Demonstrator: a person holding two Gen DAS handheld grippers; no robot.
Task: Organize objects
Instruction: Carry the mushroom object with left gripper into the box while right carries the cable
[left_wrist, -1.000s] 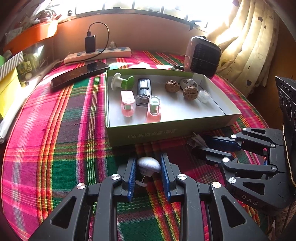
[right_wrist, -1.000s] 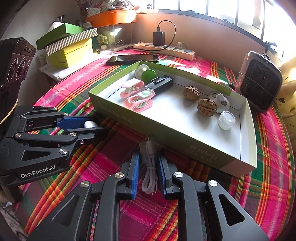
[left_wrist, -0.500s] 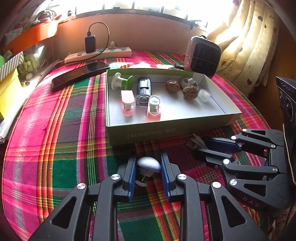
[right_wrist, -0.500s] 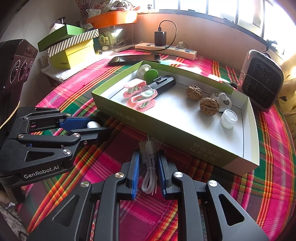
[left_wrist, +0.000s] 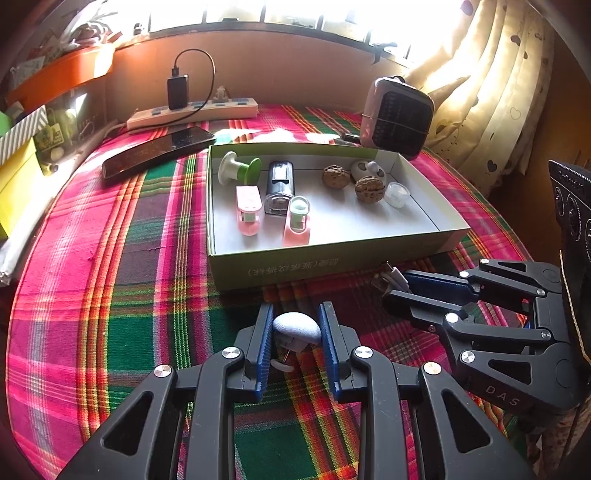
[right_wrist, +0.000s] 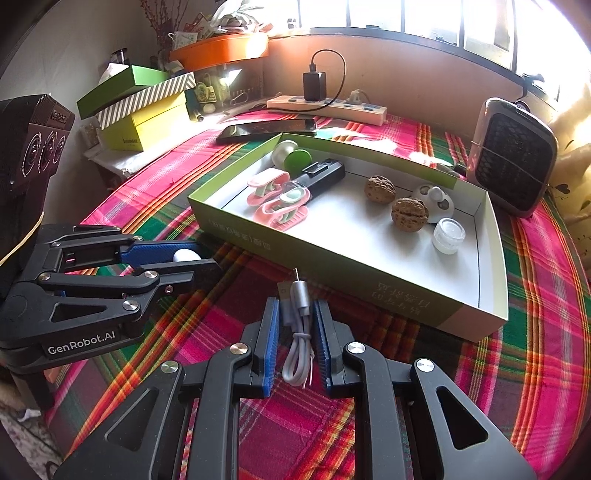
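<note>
Grippers work side by side in front of the shallow green box (right_wrist: 476, 295), which is the landmark on the plaid tablecloth (left_wrist: 110, 258). Left of the box's near wall, the left gripper (left_wrist: 295, 332) pinches a small white mushroom-shaped object (left_wrist: 297, 326) between its blue pads; the rounded cap points up and toward the box, and the short stem goes down toward the cloth. To the right, just before the same near wall, the right gripper (right_wrist: 295, 332) has its jaws pressed on a coiled grey USB cable (right_wrist: 297, 332). The long axis of the cable runs along the fingers, and its metal plug (right_wrist: 296, 275) points at the box wall, close to it but apart.

Compared with one second ago, both grips are the same. The box sits a little further right in the right wrist view; the cable keeps its direction.
</note>
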